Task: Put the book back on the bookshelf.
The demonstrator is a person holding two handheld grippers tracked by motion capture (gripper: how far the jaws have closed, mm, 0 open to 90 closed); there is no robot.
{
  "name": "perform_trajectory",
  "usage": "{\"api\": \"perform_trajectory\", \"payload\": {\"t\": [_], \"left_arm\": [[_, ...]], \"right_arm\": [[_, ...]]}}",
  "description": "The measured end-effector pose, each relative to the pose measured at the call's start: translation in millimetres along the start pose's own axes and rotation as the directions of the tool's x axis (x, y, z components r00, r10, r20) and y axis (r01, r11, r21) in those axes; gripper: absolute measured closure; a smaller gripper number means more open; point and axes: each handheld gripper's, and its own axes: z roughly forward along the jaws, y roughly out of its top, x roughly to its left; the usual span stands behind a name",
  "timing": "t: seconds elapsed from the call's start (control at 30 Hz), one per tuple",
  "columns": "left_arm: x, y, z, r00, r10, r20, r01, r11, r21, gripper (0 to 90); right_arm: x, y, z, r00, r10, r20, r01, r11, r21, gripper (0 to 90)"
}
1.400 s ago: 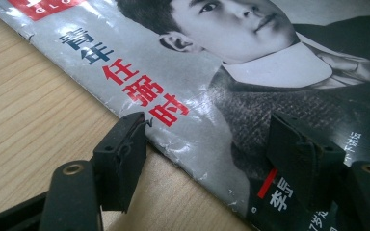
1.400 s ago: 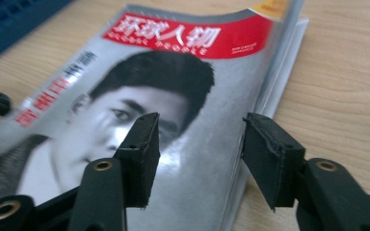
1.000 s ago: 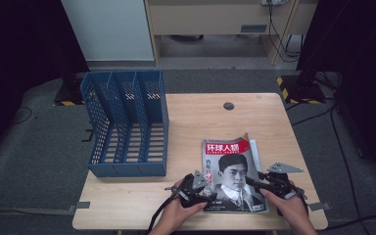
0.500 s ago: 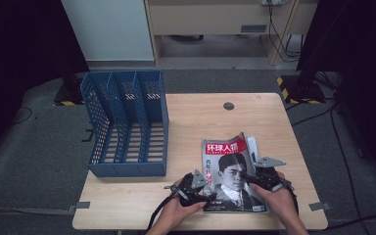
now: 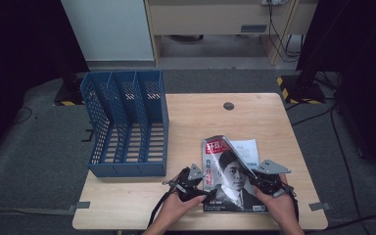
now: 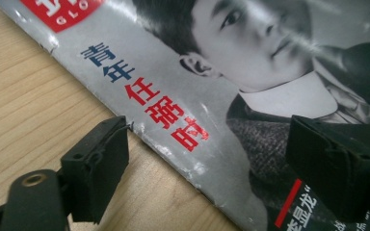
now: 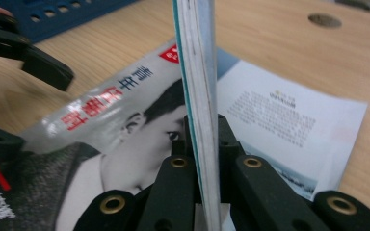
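Observation:
A magazine [image 5: 227, 178] with a portrait cover and a red title block lies near the table's front edge. My right gripper [image 5: 257, 177] is shut on its right edge. In the right gripper view, the cover and several pages [image 7: 200, 72] stand upright between the jaws of my right gripper [image 7: 202, 139], baring a printed inner page [image 7: 289, 125]. My left gripper [image 5: 200, 181] sits at the magazine's left edge. In the left gripper view, my left gripper [image 6: 207, 163] is open: one jaw rests over the bare wood and the other over the cover [image 6: 250, 96].
A blue three-slot file rack [image 5: 127, 122] lies on the table's left part, its slots opening upward. A round cable hole [image 5: 228, 105] sits at the table's far middle. Bare wood [image 5: 254, 122] stretches behind the magazine. Dark floor surrounds the table.
My right gripper has moved in to the magazine's right edge, shut on it and lifted it, so the cover now curls up and an inner page shows. The left gripper has stayed in place.

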Motion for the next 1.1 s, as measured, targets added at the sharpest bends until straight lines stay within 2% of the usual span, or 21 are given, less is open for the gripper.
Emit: {"api": "perform_trajectory", "payload": {"t": [0.03,0.2,0.23,0.27,0.3,0.33,0.37,0.4,0.47,0.5,0.57,0.6,0.67,0.7,0.73,0.77,0.8,0.83,0.9,0.93,1.1], "left_arm": [[1.0,1.7,0.5,1.0,-0.007,0.002,0.007,0.9999,-0.01,12.5],[5.8,4.2,3.8,0.9993,-0.03,0.024,0.03,0.9993,-0.021,11.2],[7.1,4.2,7.6,0.9974,-0.045,0.056,0.046,0.9989,-0.014,11.3],[7.1,4.2,7.6,0.9974,-0.045,0.056,0.046,0.9989,-0.014,11.6],[6.4,5.0,12.6,0.9934,-0.055,0.101,0.055,0.9985,-0.003,12.3],[5.3,5.4,15.1,0.9919,-0.041,0.121,0.042,0.9991,-0.005,12.9],[5.3,5.4,15.1,0.9919,-0.041,0.121,0.042,0.9991,-0.005,13.8],[1.1,7.1,18.9,0.9914,-0.011,0.13,0.011,0.9999,-0.003,13.7],[-0.5,8.1,19.9,0.9928,0.001,0.12,-0.001,1.0,0.001,13.8],[-1.8,8.6,20.4,0.9944,0.029,0.101,-0.03,0.9995,0.005,15.3],[-1.5,8.3,19.8,0.9952,0.03,0.094,-0.031,0.9995,0.006,17.2],[-1.2,8.1,19.4,0.9957,0.027,0.089,-0.028,0.9996,0.004,21.7],[-1.1,7.9,19.1,0.9967,0.029,0.076,-0.029,0.9996,0.001,24.6],[-1.3,7.9,19.1,0.997,0.032,0.071,-0.032,0.9995,0.001,25.2],[-1.6,8.0,19.1,0.9972,0.033,0.067,-0.033,0.9994,0.002,25.2],[-2.3,7.7,18.7,0.9982,0.037,0.048,-0.037,0.9993,0.0,28.7],[-2.3,7.7,18.7,0.9982,0.037,0.048,-0.037,0.9993,0.0,29.6],[-2.8,7.6,18.7,0.9985,0.038,0.04,-0.038,0.9993,-0.001,30.3],[-3.0,7.6,18.6,0.9986,0.038,0.036,-0.038,0.9993,-0.001,31.6],[-3.1,7.5,18.5,0.9987,0.041,0.032,-0.041,0.9992,-0.001,32.1],[-1.3,7.0,17.3,0.999,0.036,0.027,-0.036,0.9993,-0.004,38.4]], "right_arm": [[3.8,3.1,-5.5,0.9994,-0.034,0.003,0.034,0.999,-0.023,89.4],[4.2,5.7,-18.6,0.9995,-0.031,-0.003,0.031,0.997,-0.073,89.4],[2.8,5.6,-25.5,0.9997,-0.012,-0.02,0.01,0.994,-0.106,89.4],[2.1,5.0,-28.2,0.9994,-0.009,-0.032,0.005,0.993,-0.121,89.4],[1.4,3.9,-29.4,0.999,-0.001,-0.045,-0.005,0.992,-0.13,89.4],[0.7,2.4,-29.3,0.9983,0.011,-0.057,-0.019,0.991,-0.132,89.3],[0.7,2.4,-29.3,0.9983,0.011,-0.057,-0.019,0.991,-0.132,89.3],[-0.1,-1.7,-26.1,0.9973,0.025,-0.069,-0.033,0.992,-0.121,89.3],[-0.3,-3.9,-23.7,0.9974,0.029,-0.067,-0.037,0.993,-0.112,89.2],[-2.4,-7.0,-18.9,0.9982,0.031,-0.05,-0.035,0.996,-0.086,88.4],[-4.1,-8.0,-16.2,0.9983,0.04,-0.043,-0.043,0.996,-0.074,86.1],[-7.8,-10.5,-8.4,0.9982,0.057,-0.017,-0.058,0.998,-0.029,72.2],[-10.8,-13.5,-2.4,0.9976,0.064,0.025,-0.065,0.998,0.024,57.8],[-13.2,-16.2,0.9,0.9952,0.082,0.053,-0.086,0.993,0.078,49.7],[-13.2,-16.2,0.9,0.9952,0.082,0.053,-0.086,0.993,0.078,49.7],[-19.1,-22.3,1.6,0.99,0.091,0.108,-0.104,0.986,0.127,38.5],[-19.1,-22.3,1.6,0.99,0.091,0.108,-0.104,0.986,0.127,38.5],[-25.8,-27.9,0.6,0.9806,0.121,0.154,-0.143,0.981,0.134,26.5],[-29.8,-30.0,-0.2,0.977,0.14,0.161,-0.163,0.977,0.14,23.7],[-34.6,-32.7,0.5,0.9698,0.183,0.161,-0.208,0.966,0.153,17.6],[-37.0,-34.7,6.5,0.9721,0.199,0.124,-0.219,0.96,0.174,11.1]]}}
